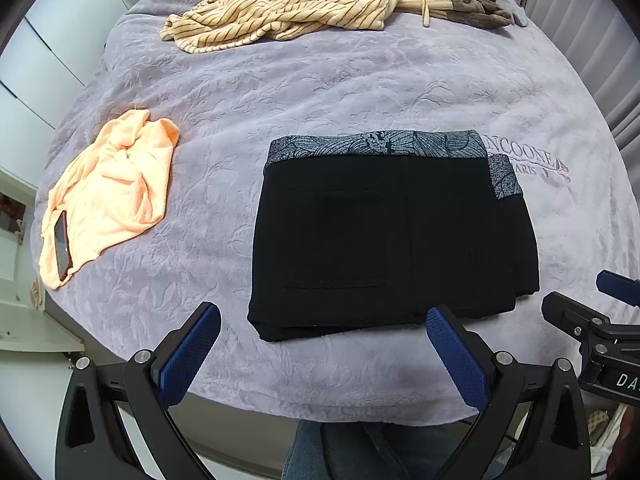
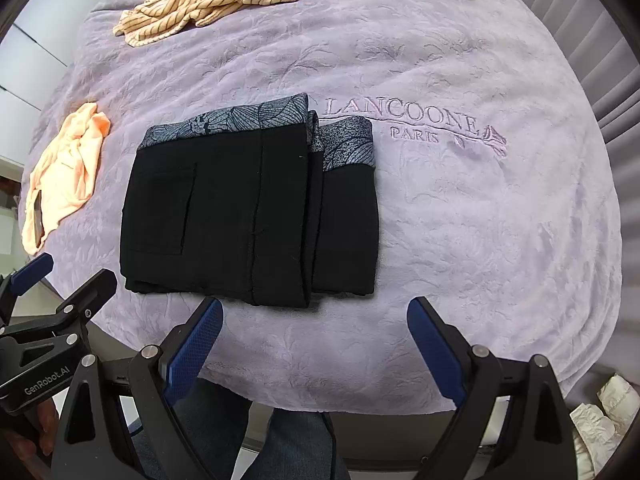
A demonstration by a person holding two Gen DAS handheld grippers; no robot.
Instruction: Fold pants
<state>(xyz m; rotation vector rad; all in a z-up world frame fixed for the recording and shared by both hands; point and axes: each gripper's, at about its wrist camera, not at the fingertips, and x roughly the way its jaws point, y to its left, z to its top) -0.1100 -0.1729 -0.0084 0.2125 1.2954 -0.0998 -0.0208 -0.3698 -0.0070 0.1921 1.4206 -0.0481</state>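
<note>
Pants point(image 1: 394, 236) lie folded at frame center on the blanket point(image 1: 320, 92). Left gripper point(image 1: 322, 314) & right gripper point(image 2: 314, 304) both spread wide w/ nothing held, at bottom of frame, clear of the fabric.

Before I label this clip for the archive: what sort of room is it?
Most likely a bedroom. The folded black pants lie on a bed covered by a lilac plush blanket, loose clothes such as a striped beige garment lie on it, and white cabinet doors stand beside the bed.
</note>
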